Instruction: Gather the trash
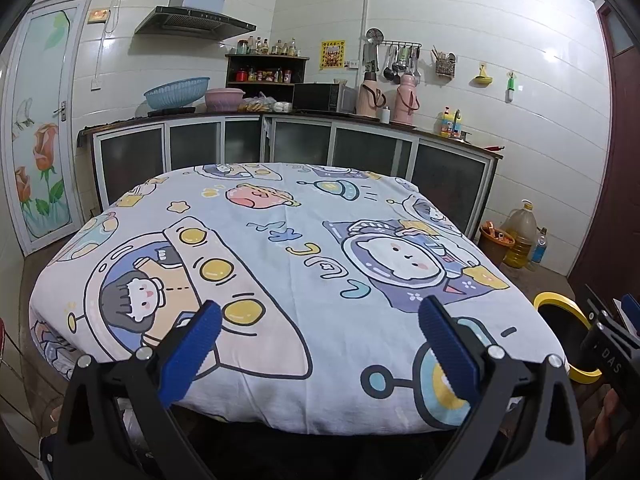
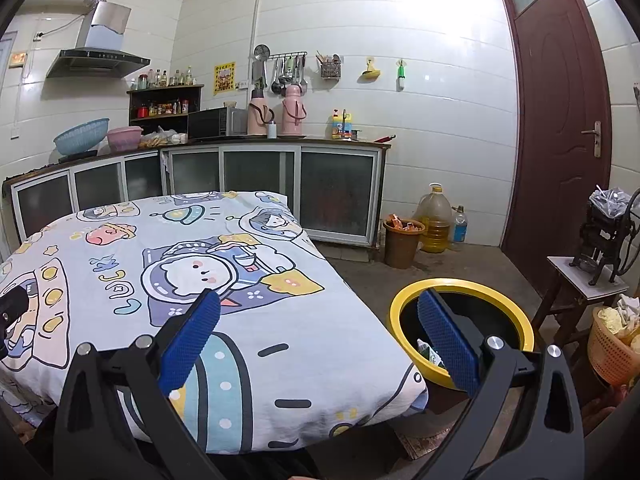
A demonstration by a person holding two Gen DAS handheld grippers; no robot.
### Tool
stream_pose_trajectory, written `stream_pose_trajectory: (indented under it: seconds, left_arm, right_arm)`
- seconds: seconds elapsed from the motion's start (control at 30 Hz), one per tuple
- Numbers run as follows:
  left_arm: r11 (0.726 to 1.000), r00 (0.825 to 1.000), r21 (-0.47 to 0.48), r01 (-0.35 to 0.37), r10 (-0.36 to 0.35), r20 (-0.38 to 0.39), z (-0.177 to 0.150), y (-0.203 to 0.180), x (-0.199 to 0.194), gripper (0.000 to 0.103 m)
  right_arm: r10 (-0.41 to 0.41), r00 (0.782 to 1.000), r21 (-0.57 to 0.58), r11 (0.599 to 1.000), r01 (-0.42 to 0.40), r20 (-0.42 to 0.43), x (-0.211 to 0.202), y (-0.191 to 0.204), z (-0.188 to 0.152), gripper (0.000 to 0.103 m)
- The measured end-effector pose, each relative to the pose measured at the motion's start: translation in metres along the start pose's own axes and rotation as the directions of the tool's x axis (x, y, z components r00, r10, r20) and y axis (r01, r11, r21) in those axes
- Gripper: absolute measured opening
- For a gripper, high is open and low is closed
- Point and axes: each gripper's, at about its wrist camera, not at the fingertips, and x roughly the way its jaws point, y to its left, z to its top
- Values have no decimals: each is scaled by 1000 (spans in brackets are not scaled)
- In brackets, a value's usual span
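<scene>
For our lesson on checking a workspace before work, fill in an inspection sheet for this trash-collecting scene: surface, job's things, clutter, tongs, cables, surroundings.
Surface: table under a cartoon-print cloth; no trash seen on it.
Job's things: yellow-rimmed bin on the floor right of the table, a green wrapper inside.
Clutter: brown bucket, oil jug, blue-labelled bottle by the cabinets; orange basket.
Tongs: left tongs open, empty, over the table's near edge; right tongs open, empty, beside the bin.
Cables: wire at the range hood.
Surroundings: kitchen counter, brown door.
</scene>
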Motion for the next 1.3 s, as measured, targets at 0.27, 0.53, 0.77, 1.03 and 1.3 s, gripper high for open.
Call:
stream_pose_trajectory:
  seconds: [0.27, 0.53, 0.77, 1.03, 1.3]
  left_arm:
    - [1000, 1000, -16, -2, 1, -14, -1, 5, 4, 95]
    - [1000, 1000, -20, -2, 2, -24, -2, 7, 6, 95]
    - [1000, 1000, -19, -2, 1, -26, -3, 6, 7, 95]
    - [1000, 1000, -17, 2, -3, -28, -4, 6, 8, 95]
    - [1000, 1000, -17, 2, -3, -29, -4, 6, 8, 95]
  right_arm:
    - [2, 1000, -3, 1000, -2, -4, 1, 1, 0, 95]
    - [3, 1000, -5, 1000, -3, -10, 3, 2, -1, 95]
    - [5, 1000, -4, 1000, -5, -14, 4, 1, -1, 95]
    - [5, 1000, -6, 1000, -5, -18, 5, 0, -2, 95]
    - [5, 1000, -7, 1000, -5, -26, 7, 0, -3, 95]
